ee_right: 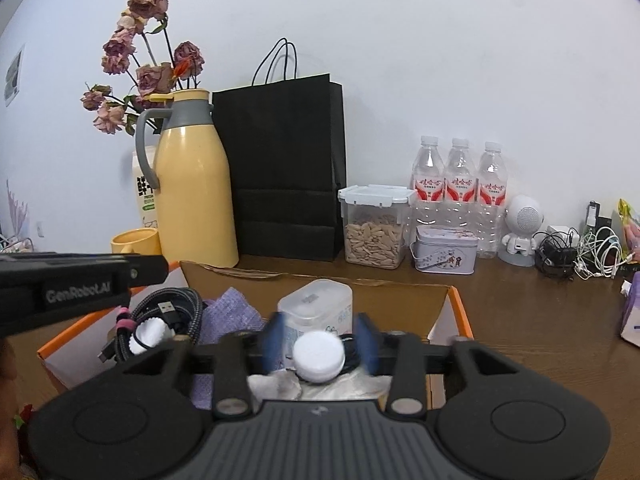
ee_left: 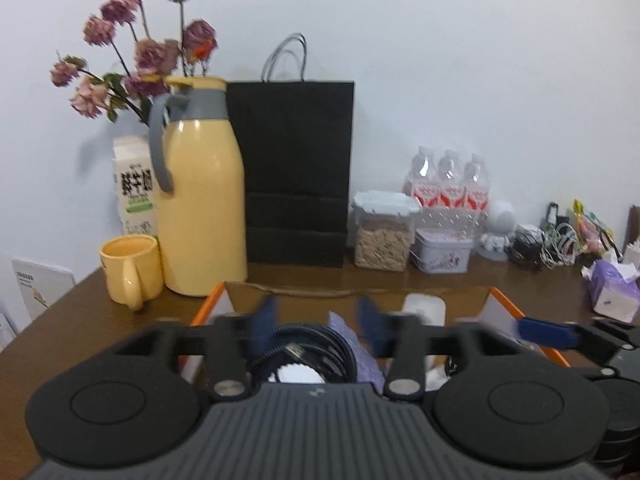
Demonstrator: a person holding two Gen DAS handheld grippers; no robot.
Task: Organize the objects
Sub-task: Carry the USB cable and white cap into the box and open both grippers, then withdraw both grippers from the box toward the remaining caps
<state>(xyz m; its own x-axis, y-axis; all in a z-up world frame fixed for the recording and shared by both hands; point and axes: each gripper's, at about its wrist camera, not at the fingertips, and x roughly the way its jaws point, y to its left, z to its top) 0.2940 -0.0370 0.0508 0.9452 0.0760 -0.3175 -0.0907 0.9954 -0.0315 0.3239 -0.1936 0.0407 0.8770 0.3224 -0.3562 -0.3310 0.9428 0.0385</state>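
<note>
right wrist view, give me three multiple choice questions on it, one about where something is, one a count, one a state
1. Where is the yellow mug?
A. Left of the yellow jug
B. On the black bag
C. Beside the water bottles

2. How many water bottles stand by the wall?
A. One
B. Three
C. Five

3. How is the right gripper set?
A. Shut tight on the tin
C. Clamped on the jug handle
B. Open, fingers either side of a white-capped bottle in the box

Answers:
1. A: the mug sits at the left base of the yellow jug.
2. B: three capped bottles with red labels stand in a row.
3. B: the blue fingers stand apart, with the white-capped bottle between them, above the cardboard box; contact is too blurred to tell.
</note>
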